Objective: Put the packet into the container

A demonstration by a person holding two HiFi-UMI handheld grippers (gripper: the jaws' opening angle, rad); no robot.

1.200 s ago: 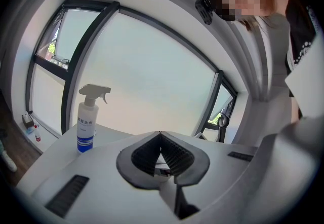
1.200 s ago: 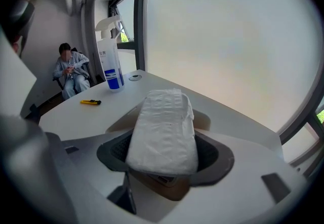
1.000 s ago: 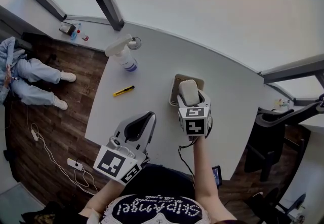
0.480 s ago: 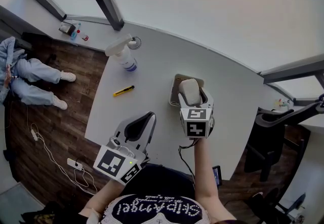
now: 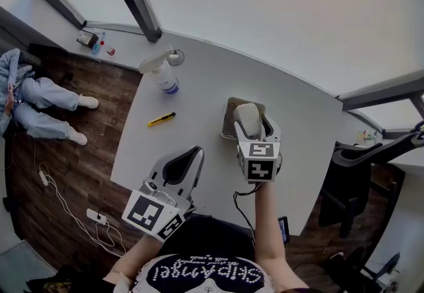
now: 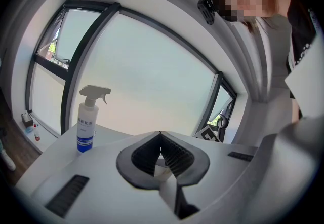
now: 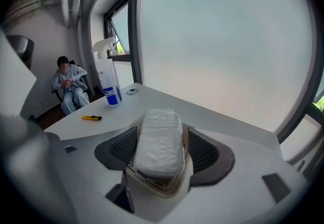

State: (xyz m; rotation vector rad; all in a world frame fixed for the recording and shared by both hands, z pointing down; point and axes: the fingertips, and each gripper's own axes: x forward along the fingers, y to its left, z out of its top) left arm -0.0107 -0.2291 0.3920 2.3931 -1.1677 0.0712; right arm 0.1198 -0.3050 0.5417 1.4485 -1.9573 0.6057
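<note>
Closest in, down and to the left of the container [image 7: 162, 187], the left gripper [image 6: 160, 136] hovers at the edge of the table [image 5: 199, 89], its jaws closed with nothing between them. The right gripper [image 7: 162, 132] stands over the container with its jaws spread wide on either side of the white packet [image 7: 159, 142], which lies in the container. Farther off to the container's left lies a yellow knife [image 5: 161, 118], and beyond that stands a spray bottle [image 5: 161, 73].

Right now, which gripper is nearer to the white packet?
Right. The right gripper straddles the packet in the container, jaws open; the left gripper sits apart, near the front edge of the table.
</note>
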